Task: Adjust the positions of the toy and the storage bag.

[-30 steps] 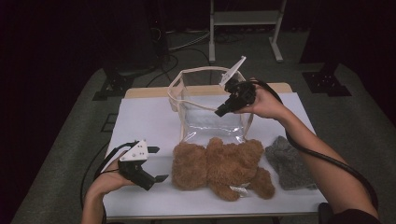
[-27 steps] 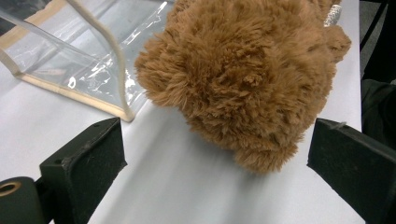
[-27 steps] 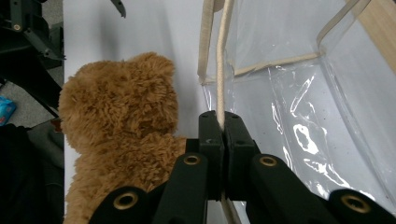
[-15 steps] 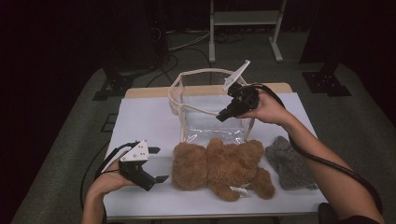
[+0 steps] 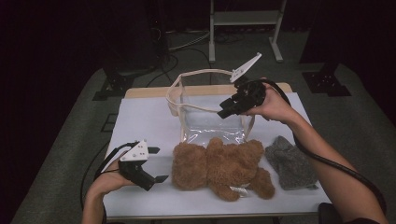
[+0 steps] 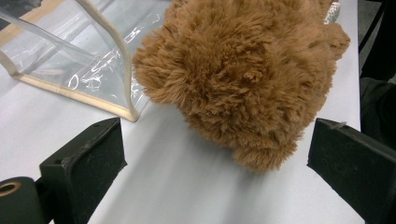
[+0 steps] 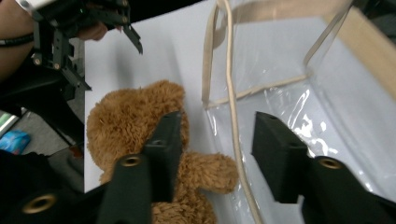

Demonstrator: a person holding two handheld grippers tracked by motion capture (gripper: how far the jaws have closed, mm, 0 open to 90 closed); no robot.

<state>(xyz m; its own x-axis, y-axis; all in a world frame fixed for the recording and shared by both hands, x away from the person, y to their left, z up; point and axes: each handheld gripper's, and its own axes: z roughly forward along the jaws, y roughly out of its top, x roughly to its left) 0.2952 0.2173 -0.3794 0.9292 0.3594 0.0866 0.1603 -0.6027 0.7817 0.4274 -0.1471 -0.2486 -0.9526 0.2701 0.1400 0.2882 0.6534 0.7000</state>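
I see a white-topped rectangular table (image 5: 140,116) with a pale wooden edge strip (image 5: 144,92) along its far side. Under it lies grey carpet floor (image 5: 70,140). Beyond the table, a white metal frame stand (image 5: 245,18) rises from the floor, black cables (image 5: 180,44) trail left of it, and darkness surrounds everything.

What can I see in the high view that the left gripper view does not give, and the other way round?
High view: the grey woolly cloth right of the bear, and the clear bag with its whole rim. Left gripper view: up close, the left gripper open, its fingers short of the furry head. Both: bear, bag, white table.
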